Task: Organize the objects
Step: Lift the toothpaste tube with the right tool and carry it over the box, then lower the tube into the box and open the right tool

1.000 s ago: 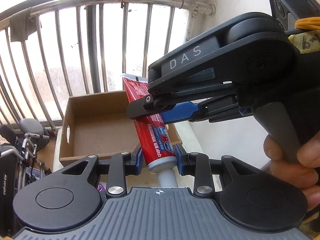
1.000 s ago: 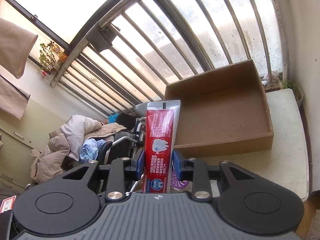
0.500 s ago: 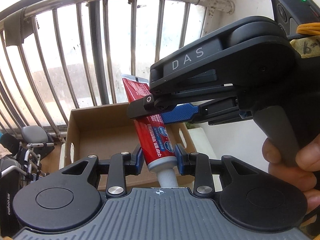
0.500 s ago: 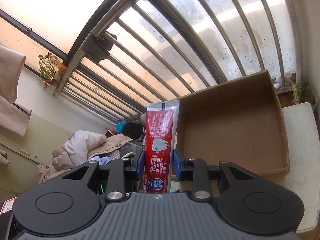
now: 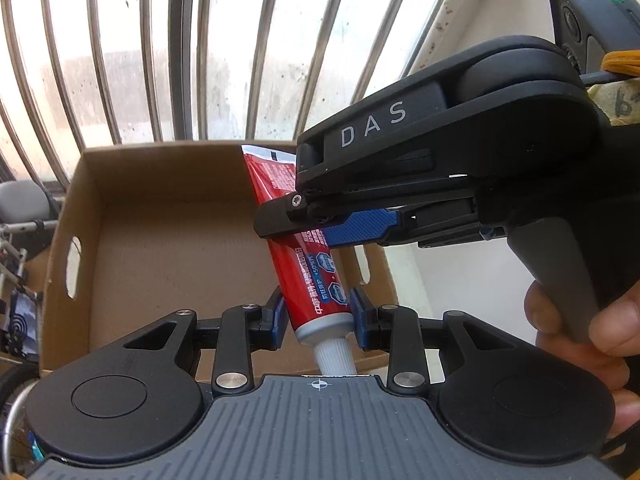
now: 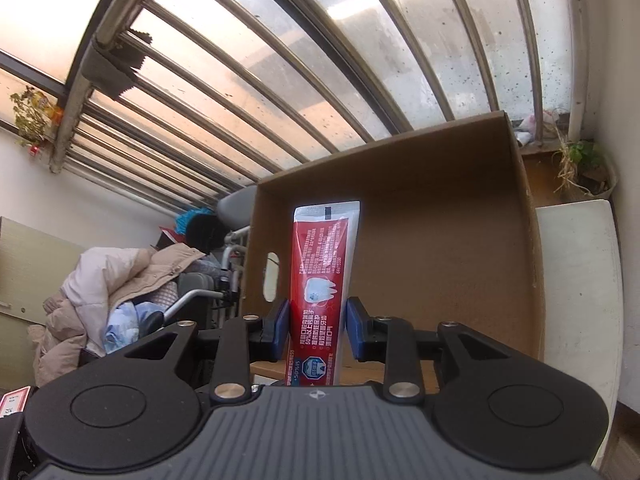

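A red toothpaste tube (image 5: 310,264) with a white cap is held by both grippers above an open cardboard box (image 5: 168,240). My left gripper (image 5: 318,314) is shut on the tube's lower end near the cap. My right gripper (image 6: 316,326) is shut on the tube (image 6: 324,276) higher up; in the left wrist view it comes in from the right (image 5: 320,224) and clamps the tube's middle. The box (image 6: 440,248) lies behind and below the tube, and its floor is bare where it shows.
The box sits on a white surface (image 6: 576,280) beside a window with metal bars (image 5: 200,48). A plant pot (image 6: 584,172) stands at the far right. A pile of clothes (image 6: 116,292) and a wheelchair frame lie to the left, off the surface.
Both grippers have carried the tube forward toward the box, which now looks larger and fills the view behind the tube. The grip on the tube is unchanged.
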Demonstrator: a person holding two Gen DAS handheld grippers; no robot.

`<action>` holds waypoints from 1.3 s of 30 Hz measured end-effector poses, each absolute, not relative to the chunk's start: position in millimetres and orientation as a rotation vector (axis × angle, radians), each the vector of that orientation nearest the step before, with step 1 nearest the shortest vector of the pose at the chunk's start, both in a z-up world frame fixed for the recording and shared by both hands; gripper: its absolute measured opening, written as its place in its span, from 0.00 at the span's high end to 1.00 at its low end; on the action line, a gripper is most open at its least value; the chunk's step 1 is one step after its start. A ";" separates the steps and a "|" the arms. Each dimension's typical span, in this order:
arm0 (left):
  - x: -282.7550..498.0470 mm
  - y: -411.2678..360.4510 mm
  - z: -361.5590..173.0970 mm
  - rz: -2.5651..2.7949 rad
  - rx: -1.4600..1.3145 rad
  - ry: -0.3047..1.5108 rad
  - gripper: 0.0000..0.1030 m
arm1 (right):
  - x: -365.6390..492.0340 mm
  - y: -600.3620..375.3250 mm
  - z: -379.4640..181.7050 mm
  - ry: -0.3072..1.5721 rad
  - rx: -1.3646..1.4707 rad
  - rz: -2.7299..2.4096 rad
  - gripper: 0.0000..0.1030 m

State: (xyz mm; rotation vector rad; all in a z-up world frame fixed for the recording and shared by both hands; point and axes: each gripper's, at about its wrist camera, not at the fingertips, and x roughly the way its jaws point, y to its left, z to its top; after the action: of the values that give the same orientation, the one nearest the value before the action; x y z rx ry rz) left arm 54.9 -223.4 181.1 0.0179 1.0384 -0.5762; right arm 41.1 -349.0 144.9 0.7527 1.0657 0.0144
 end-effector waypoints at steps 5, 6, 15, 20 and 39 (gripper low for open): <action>73.8 -235.3 138.6 -0.581 -0.011 1.133 0.70 | 62.9 -364.0 101.8 1.158 0.723 -0.021 0.68; 77.0 -238.3 131.5 -0.583 -0.010 1.148 0.70 | 66.6 -366.7 94.6 1.171 0.713 -0.027 0.68; 98.9 -262.2 79.1 -0.637 0.020 1.273 0.68 | 94.7 -385.8 45.2 1.276 0.592 -0.093 0.68; 96.9 -262.3 60.3 -0.654 0.012 1.317 0.68 | 100.3 -391.9 26.8 1.333 0.514 -0.143 0.68; 65.4 -204.0 95.0 -0.591 -0.014 1.259 0.62 | 79.9 -395.9 60.3 1.261 0.461 -0.187 0.82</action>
State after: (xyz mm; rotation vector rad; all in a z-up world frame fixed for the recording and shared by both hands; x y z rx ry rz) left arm 65.4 -204.0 95.0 -0.0141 1.2587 -0.5913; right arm 79.9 -395.9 60.3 0.4613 1.2609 -0.1871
